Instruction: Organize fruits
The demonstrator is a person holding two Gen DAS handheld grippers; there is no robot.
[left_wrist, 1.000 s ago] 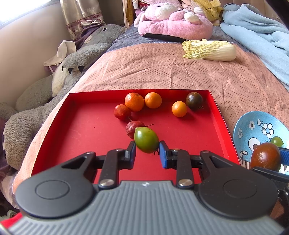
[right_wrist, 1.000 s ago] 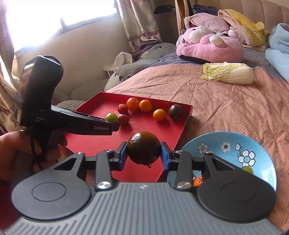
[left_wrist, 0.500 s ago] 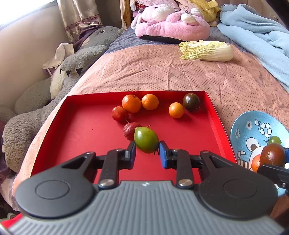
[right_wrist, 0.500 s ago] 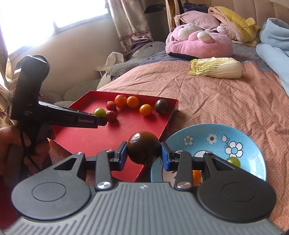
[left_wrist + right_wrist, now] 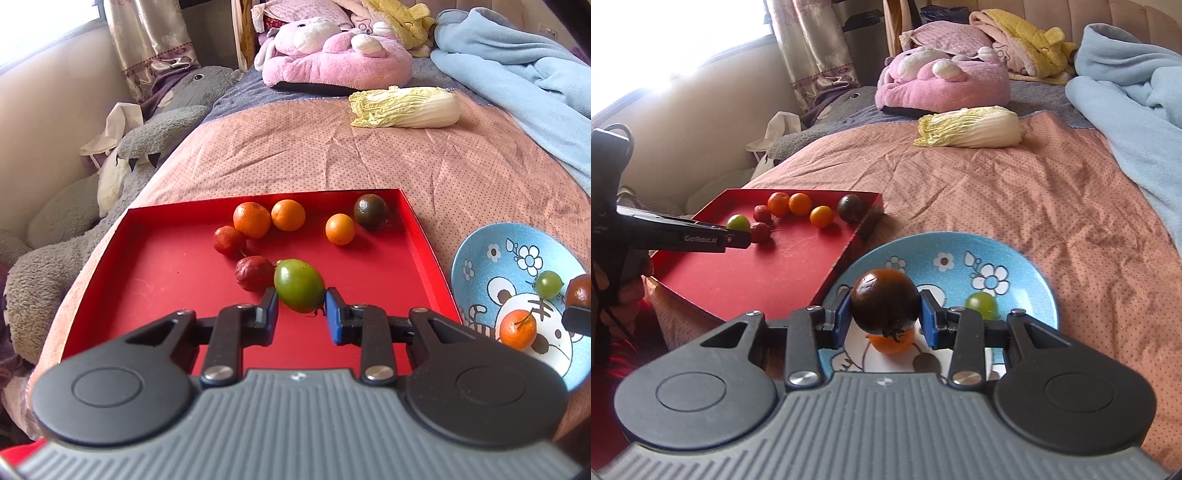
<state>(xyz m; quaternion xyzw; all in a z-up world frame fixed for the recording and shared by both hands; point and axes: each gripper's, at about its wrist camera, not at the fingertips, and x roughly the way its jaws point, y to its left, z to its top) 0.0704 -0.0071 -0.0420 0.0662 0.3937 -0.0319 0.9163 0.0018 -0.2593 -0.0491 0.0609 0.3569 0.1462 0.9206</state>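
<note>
While the left gripper [image 5: 300, 309] clamps a green oval fruit [image 5: 299, 285] between its blue pads just above the near half of the red tray [image 5: 155, 280], the right gripper [image 5: 885, 318] grips a dark round fruit [image 5: 885, 300] over the near-left part of the blue plate [image 5: 1027, 266]. The tray lies on the bed [image 5: 295, 155] toward its left edge, and the plate sits on the bed just off the tray's right edge. In the plate lie a small green fruit [image 5: 981, 305] and an orange fruit [image 5: 892, 341], the orange one directly beneath the held dark fruit. Along the tray's far edge rest two orange fruits [image 5: 252, 219] touching each other, a smaller orange fruit [image 5: 340, 229] and a dark fruit [image 5: 370, 210] near the far right corner. Two red fruits [image 5: 254, 273] lie nearer the middle, one touching the held green fruit. Farther up the bed lie a cabbage [image 5: 404, 107], a pink plush toy [image 5: 334, 55] and a blue blanket [image 5: 517, 70].
</note>
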